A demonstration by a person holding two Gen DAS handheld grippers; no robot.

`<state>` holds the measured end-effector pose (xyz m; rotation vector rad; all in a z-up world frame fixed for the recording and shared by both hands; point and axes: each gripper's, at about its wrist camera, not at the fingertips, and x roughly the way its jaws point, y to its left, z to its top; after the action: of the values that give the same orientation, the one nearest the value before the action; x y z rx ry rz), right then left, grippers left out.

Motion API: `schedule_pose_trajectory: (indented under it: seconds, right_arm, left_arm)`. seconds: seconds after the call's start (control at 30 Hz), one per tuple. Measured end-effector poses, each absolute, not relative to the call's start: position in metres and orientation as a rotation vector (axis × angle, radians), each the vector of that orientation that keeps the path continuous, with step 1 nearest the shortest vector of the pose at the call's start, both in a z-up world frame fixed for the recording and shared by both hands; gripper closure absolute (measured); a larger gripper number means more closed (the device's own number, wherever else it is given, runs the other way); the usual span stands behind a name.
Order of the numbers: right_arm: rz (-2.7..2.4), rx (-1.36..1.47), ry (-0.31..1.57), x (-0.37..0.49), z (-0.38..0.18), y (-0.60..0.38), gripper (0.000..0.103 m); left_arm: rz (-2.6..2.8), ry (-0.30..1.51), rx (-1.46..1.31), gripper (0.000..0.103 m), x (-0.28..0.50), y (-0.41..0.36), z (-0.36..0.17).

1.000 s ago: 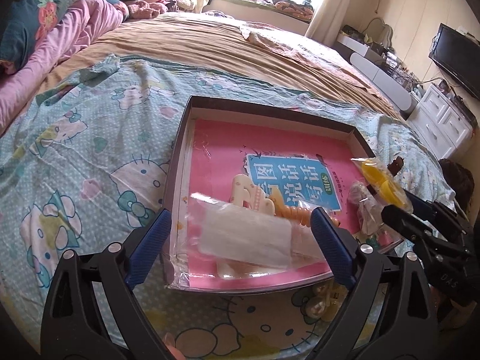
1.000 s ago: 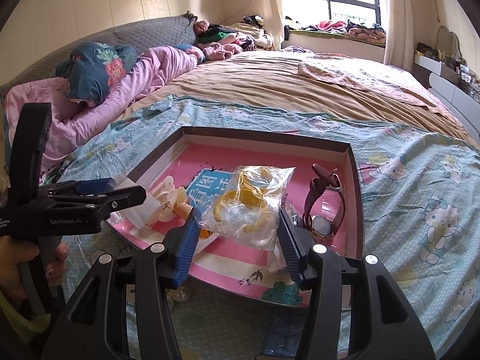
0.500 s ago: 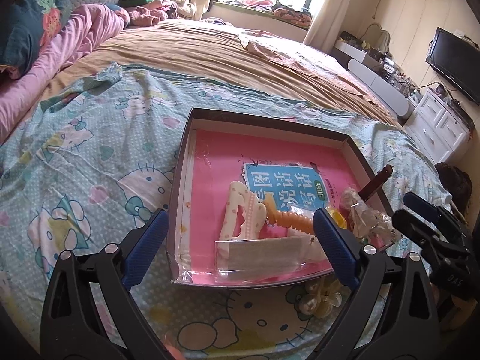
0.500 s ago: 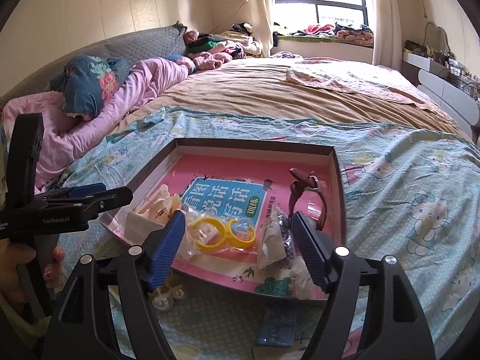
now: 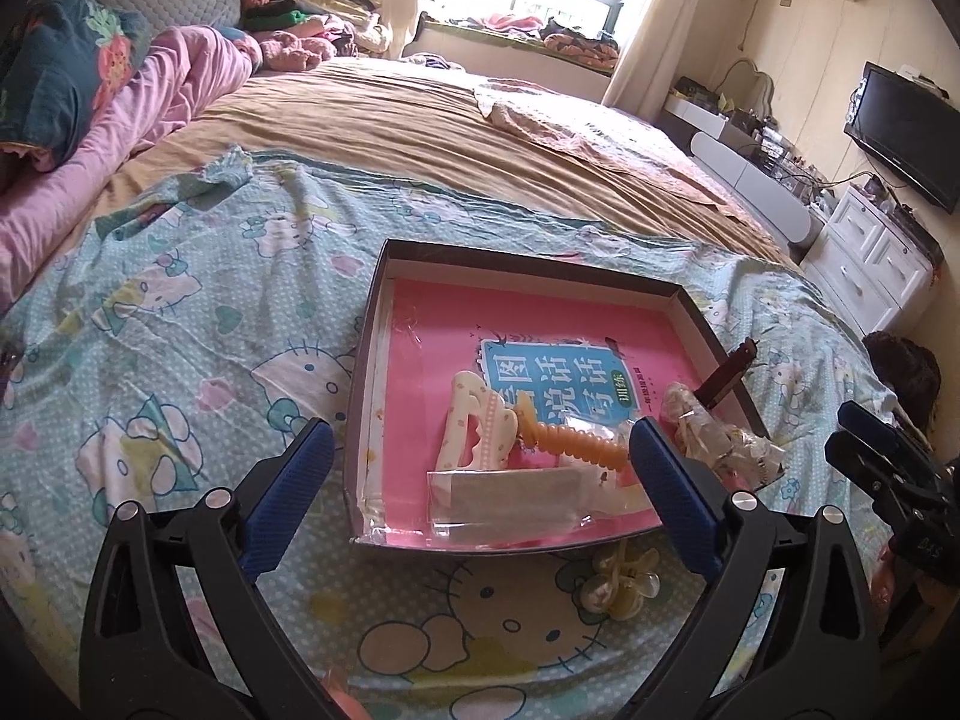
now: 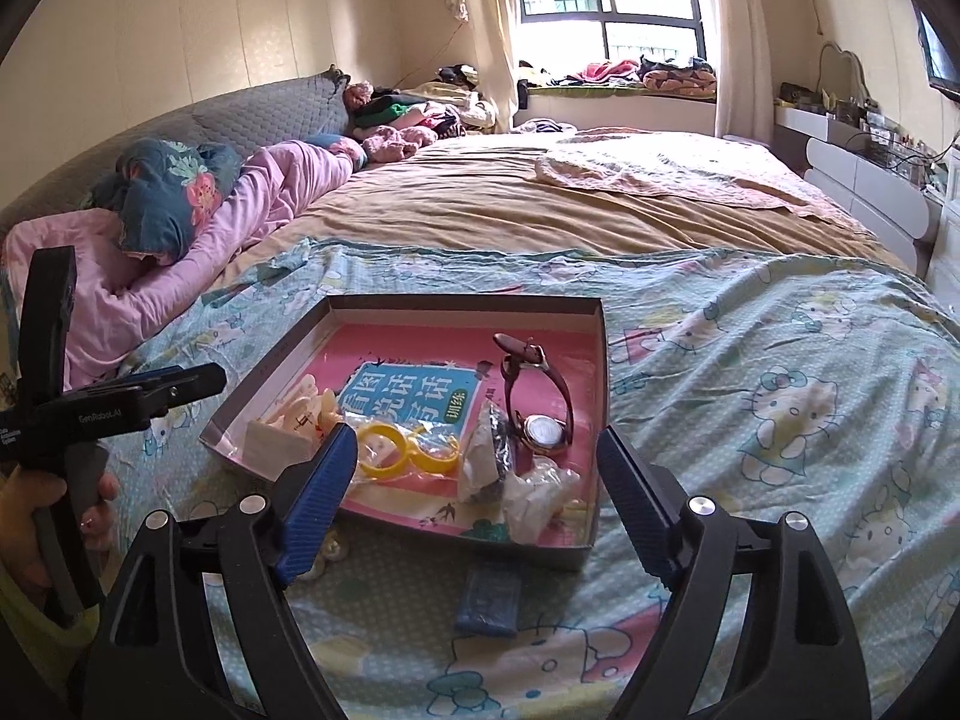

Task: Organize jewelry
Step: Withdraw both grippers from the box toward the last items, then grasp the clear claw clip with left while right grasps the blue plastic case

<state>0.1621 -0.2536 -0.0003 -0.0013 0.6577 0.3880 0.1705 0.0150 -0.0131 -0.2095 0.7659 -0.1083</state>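
A shallow box (image 5: 528,255) (image 6: 600,360) with a pink book inside lies on the bed. It holds a cream hair clip (image 5: 474,426), an orange spiral tie (image 5: 567,441), a bagged white item (image 5: 510,495), yellow rings in a bag (image 6: 408,450), crumpled bags (image 6: 528,492) and a brown-strapped watch (image 6: 540,408). My left gripper (image 5: 480,498) is open and empty in front of the box's near edge. My right gripper (image 6: 474,492) is open and empty above the box's near side.
A pale flower clip (image 5: 624,582) and a blue packet (image 6: 489,600) lie on the Hello Kitty sheet (image 5: 180,360) in front of the box. Pink bedding and pillows (image 6: 180,228) lie at the left. White drawers (image 5: 870,258) stand at the right.
Both grippers let go of their bags, opened and pulled back. The white bagged item and the yellow rings bag now lie in the box.
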Motion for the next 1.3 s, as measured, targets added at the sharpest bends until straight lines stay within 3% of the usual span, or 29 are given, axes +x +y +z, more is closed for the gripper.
schedule_pose_trajectory:
  seconds: [0.97, 1.3]
  right_arm:
    - [0.430, 0.009, 0.837, 0.140, -0.050, -0.261, 0.023]
    - [0.429, 0.025, 0.896, 0.153, -0.077, -0.261, 0.033]
  left_arm:
    - [-0.168, 0.852, -0.131, 0.011, 0.138, -0.020, -0.035]
    - [-0.203, 0.907, -0.102, 0.011, 0.134, -0.038, -0.052]
